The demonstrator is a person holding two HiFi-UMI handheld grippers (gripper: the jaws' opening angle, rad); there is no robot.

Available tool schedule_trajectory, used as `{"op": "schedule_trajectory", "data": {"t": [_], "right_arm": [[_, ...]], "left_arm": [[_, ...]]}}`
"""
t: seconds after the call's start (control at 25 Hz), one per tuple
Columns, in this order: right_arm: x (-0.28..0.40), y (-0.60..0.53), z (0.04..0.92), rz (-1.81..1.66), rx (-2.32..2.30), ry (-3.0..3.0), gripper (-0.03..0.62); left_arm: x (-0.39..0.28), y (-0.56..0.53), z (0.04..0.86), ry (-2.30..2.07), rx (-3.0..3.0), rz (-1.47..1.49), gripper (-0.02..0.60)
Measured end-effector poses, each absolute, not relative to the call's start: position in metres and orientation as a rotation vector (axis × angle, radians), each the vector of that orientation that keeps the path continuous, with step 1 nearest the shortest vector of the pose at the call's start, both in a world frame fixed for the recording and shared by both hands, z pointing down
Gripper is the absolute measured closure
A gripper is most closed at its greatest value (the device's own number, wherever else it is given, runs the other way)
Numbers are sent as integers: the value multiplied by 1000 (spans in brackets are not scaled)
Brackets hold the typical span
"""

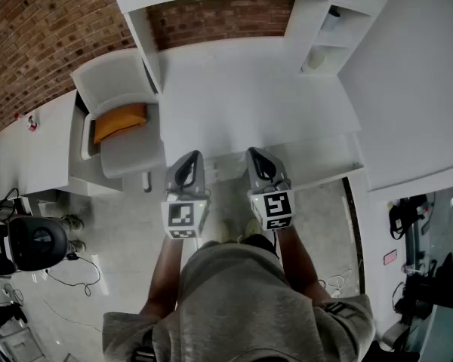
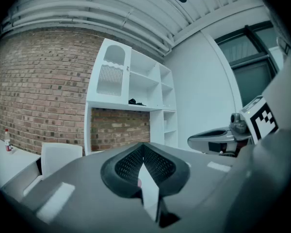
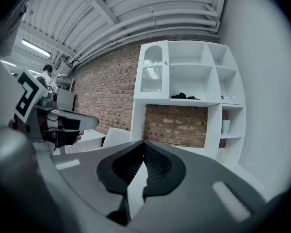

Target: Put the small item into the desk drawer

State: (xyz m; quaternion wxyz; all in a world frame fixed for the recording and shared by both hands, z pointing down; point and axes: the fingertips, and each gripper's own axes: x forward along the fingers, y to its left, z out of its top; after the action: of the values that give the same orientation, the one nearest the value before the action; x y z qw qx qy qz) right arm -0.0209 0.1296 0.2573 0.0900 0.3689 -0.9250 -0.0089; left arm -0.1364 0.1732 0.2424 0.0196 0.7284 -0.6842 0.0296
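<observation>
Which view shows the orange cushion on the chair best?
The head view: it looks down on the orange cushion, whole, on the chair seat. Both gripper views catch only the chair's white back; the cushion is hidden.

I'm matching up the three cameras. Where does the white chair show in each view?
Head view: white moulded chair with orange cushion, left of centre.
Left gripper view: lower left, only its back.
Right gripper view: just left of centre, only its back.
Shared landmark: brick alcove under white shelves.
</observation>
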Motion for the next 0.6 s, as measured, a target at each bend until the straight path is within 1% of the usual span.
{"op": "schedule_trajectory", "data": {"t": [0.4,0.6], "right_arm": [[-45,116,255,-15,1117,-2750,591],[-65,89,256,2,1066,-2739,591]], "left_arm": [[-158,166,238,-2116,2276,97,569],[-177,140,239,-2137,2247,101,569]]}}
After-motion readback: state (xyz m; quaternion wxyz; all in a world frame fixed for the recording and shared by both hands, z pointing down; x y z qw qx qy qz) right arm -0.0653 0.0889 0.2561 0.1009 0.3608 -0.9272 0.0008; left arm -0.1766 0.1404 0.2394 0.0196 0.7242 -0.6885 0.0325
